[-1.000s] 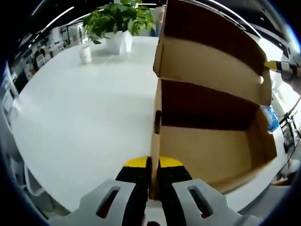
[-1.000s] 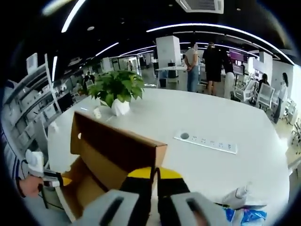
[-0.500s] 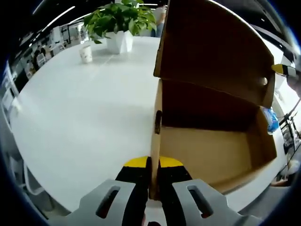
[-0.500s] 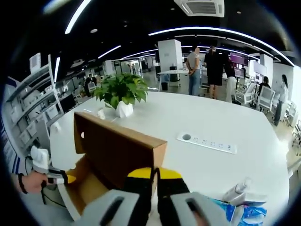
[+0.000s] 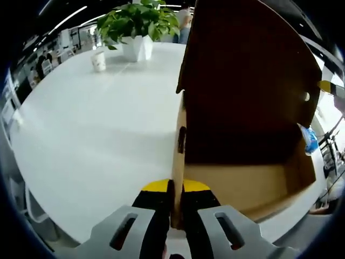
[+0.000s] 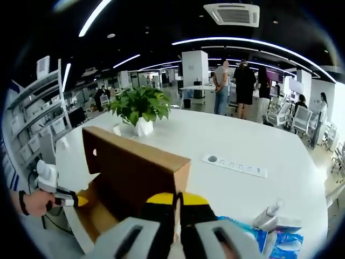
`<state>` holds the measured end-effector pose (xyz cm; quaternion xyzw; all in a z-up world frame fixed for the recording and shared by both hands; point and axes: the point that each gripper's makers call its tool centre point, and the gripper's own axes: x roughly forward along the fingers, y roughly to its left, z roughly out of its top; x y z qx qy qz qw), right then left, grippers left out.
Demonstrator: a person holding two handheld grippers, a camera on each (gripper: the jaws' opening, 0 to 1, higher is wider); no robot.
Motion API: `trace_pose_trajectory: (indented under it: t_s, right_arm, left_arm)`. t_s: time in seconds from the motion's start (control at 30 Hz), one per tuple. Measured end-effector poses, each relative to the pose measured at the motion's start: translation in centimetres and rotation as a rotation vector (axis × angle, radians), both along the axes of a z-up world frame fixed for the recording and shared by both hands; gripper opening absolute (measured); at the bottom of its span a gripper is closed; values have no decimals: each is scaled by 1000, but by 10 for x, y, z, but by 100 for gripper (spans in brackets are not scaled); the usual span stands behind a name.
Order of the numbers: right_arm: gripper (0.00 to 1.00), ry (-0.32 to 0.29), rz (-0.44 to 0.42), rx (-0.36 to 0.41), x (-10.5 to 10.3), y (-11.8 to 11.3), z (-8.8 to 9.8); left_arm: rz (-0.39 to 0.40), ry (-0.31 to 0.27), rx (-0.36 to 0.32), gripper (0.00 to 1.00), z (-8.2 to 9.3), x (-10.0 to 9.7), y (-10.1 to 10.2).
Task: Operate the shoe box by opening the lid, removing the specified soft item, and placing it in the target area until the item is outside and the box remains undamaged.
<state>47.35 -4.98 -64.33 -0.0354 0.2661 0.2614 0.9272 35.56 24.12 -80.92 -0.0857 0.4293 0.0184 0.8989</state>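
Observation:
The brown cardboard shoe box (image 5: 253,183) lies on the white table (image 5: 86,135), its floor bare. My left gripper (image 5: 175,186) is shut on the top edge of the box's near side wall. The hinged lid (image 5: 253,70) leans over the box and shades its inside. In the right gripper view the lid (image 6: 135,172) is a brown panel, and my right gripper (image 6: 177,198) is shut on its free edge. A blue-and-white soft packet (image 6: 269,240) lies on the table outside the box; the left gripper view has the packet (image 5: 309,137) past the far wall.
A potted plant (image 5: 137,32) and a paper cup (image 5: 98,60) stand at the table's far side. A power strip (image 6: 237,165) is set into the tabletop, and a white bottle (image 6: 267,216) stands by the packet. People (image 6: 242,81) stand beyond the table.
The lid has swung down over the box, darkening its inside. My left gripper has kept its hold on the side wall.

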Motion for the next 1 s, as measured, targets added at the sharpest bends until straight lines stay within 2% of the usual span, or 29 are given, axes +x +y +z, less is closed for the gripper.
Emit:
trace_pose_trajectory:
  t_s: [0.27, 0.5, 1.0]
  right_arm:
    - [0, -42, -32, -2, -9, -1, -1]
    - [0, -51, -28, -4, -14, -3, -2]
    - [0, -75, -21, -22, -37, -3, -7]
  left_arm:
    - [-3, -1, -7, 4, 0, 0, 0]
    - [1, -5, -14, 4, -1, 1, 1]
    - [4, -11, -20, 4, -1, 1, 1]
